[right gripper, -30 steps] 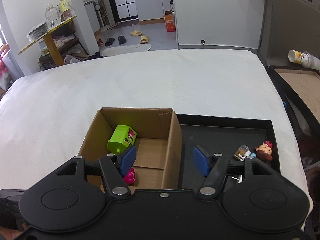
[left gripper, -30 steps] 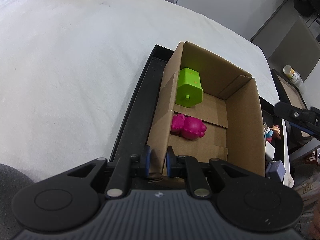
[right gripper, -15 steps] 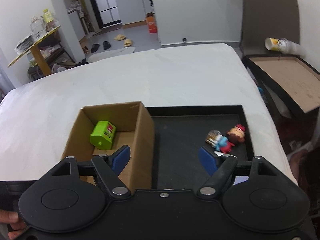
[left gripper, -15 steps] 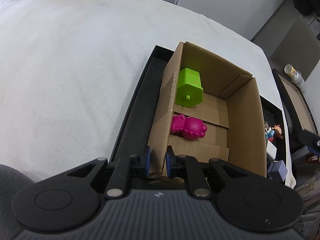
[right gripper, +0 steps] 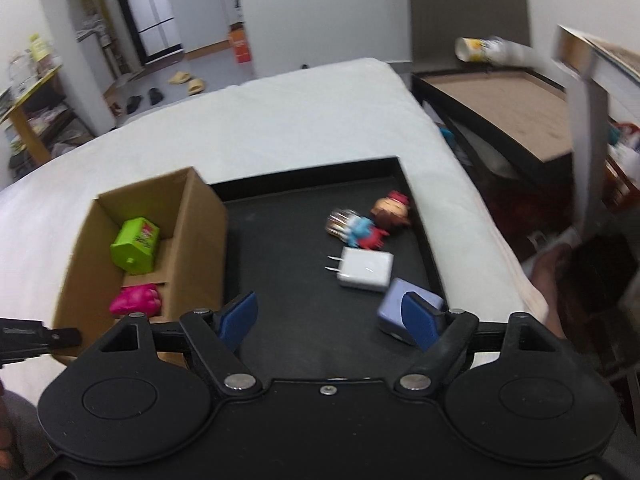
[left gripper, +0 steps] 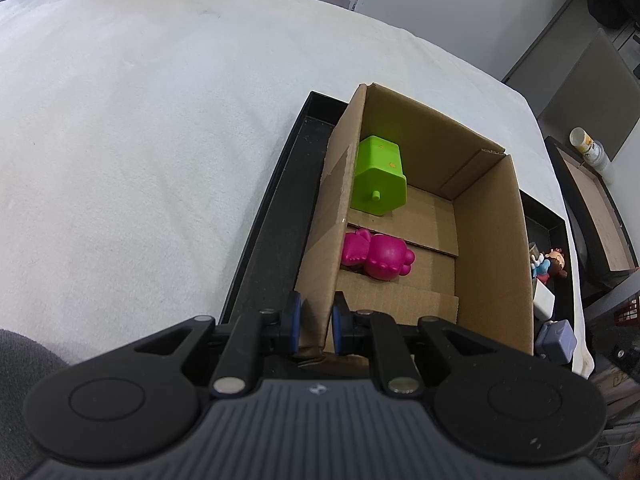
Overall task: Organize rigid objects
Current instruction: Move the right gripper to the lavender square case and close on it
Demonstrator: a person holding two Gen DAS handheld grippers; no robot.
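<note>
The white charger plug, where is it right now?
In the right wrist view the white charger plug lies on the black tray, right of the cardboard box, between the small doll figures and the lavender block.

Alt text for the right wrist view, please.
The right gripper, jaws opening and empty, hangs over a black tray holding a white charger, purple block and toy figure; a cardboard box stands at the left.
</note>
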